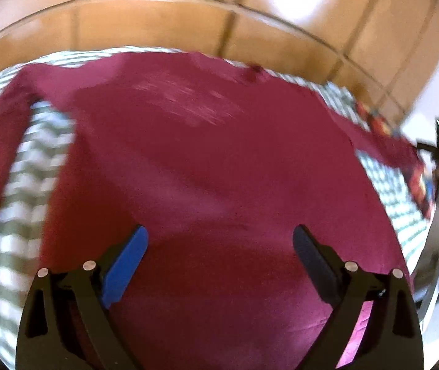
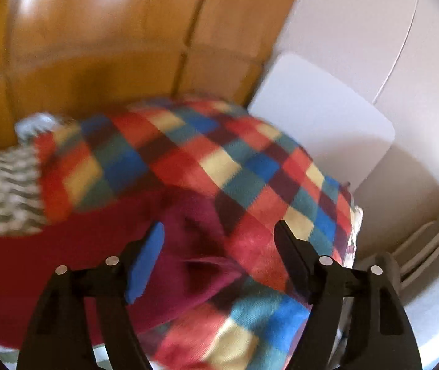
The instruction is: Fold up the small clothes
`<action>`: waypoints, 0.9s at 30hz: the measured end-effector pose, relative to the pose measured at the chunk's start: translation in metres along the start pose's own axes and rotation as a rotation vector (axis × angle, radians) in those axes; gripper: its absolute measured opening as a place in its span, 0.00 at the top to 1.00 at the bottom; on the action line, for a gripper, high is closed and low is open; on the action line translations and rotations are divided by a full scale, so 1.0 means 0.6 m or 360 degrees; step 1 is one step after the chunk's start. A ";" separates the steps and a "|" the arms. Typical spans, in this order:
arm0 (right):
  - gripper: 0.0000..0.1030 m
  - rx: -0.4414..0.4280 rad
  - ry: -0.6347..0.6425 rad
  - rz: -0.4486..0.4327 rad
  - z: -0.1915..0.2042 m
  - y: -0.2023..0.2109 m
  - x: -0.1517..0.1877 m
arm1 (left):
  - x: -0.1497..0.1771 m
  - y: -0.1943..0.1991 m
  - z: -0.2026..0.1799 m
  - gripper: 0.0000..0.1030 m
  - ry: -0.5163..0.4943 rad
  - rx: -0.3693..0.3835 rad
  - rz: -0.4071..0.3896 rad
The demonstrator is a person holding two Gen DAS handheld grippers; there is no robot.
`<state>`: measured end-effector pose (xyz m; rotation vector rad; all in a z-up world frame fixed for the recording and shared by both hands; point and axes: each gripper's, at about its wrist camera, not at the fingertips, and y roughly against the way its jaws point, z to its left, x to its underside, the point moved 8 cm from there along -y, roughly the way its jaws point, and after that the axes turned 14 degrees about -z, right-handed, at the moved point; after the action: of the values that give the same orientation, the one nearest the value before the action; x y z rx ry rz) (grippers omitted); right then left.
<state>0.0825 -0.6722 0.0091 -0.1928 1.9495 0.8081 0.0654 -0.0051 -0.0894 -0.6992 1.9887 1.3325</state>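
the left claw (image 1: 220,237) is seen with its fingers spread wide apart and nothing between them, held just above a maroon long-sleeved shirt (image 1: 201,166). the shirt is spread flat directly ahead of and beneath this claw, on a bed covered by a green-and-white zigzag cover (image 1: 31,166). one sleeve (image 1: 0,148) is stretched out to the left of the claw over the cover; the other runs off to the right. a faint pale print (image 1: 185,104) is visible on the chest, farther ahead. beyond the shirt, a wooden headboard (image 1: 157,21) is seen.

the right claw (image 2: 219,231) is likewise held with its fingers well apart, gripping nothing. between and just ahead of its fingers a bunched maroon sleeve end (image 2: 194,240) is seen, lying against a checked fleece blanket (image 2: 219,160) in red, blue, yellow and green. the blanket extends ahead and to the right of the claw. to the left, the zigzag cover is visible. farther back, wooden panels and a white board (image 2: 321,123) are seen. both views are blurred.
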 end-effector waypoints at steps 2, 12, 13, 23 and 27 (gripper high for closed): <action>0.20 -0.0185 -0.0007 -0.0021 0.056 0.043 0.000 | -0.015 0.028 0.050 0.11 0.0119 -0.0075 -0.0072; 0.19 -0.1133 0.0226 0.0035 0.458 0.299 0.116 | 0.024 0.162 0.379 0.24 0.0899 -0.0643 -0.0234; 0.19 -0.1210 0.0266 0.0043 0.499 0.330 0.133 | 0.028 0.167 0.401 0.24 0.0982 -0.0641 -0.0253; 0.15 -0.1374 0.0436 0.0073 0.651 0.420 0.238 | -0.011 0.100 0.430 0.87 0.0640 -0.0697 -0.0144; 0.13 -0.1393 0.0401 0.0086 0.651 0.412 0.240 | -0.059 0.123 0.452 0.93 0.0400 -0.0839 -0.0200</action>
<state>0.1833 -0.2154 -0.1159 -0.7899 1.7031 1.7013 0.0926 0.2769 -0.0961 -1.2663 1.7415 1.7810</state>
